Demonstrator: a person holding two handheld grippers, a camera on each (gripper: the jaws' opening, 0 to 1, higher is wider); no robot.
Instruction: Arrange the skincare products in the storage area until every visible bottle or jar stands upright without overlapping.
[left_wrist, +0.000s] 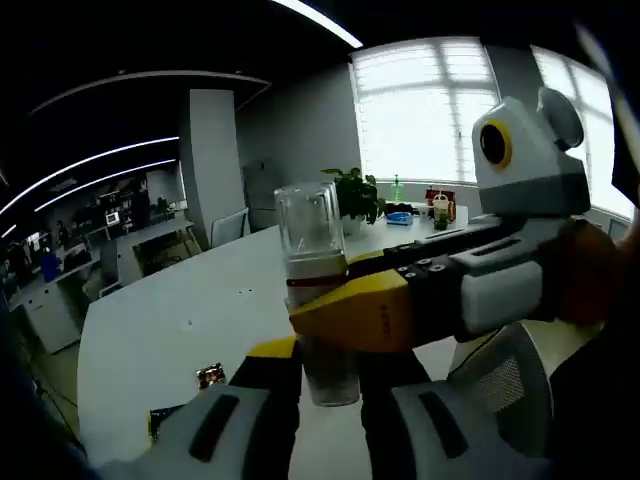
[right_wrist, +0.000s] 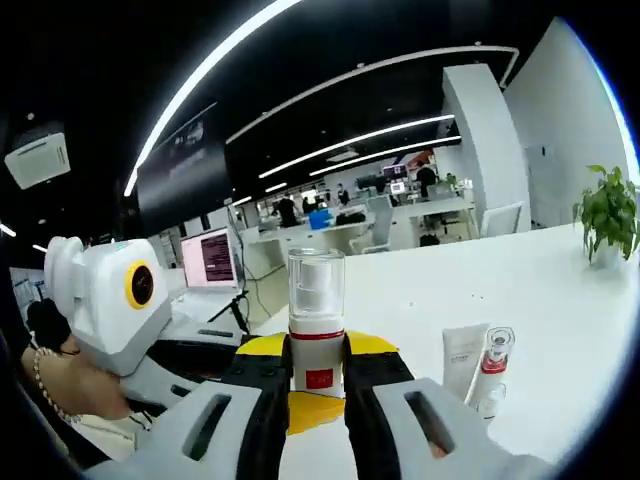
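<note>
right gripper view | bottle (right_wrist: 316, 320) upright | clear cap, red band, white body

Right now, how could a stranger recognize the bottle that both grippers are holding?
Look above the long white table. There the right gripper and the left gripper clamp one upright bottle. It has a clear cap, a red band and a red square label, and it is lifted, unlike the white tube and small bottle on the table.

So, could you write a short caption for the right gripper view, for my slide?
Both hand-held grippers grip a clear-capped pump bottle above a white table.
</note>
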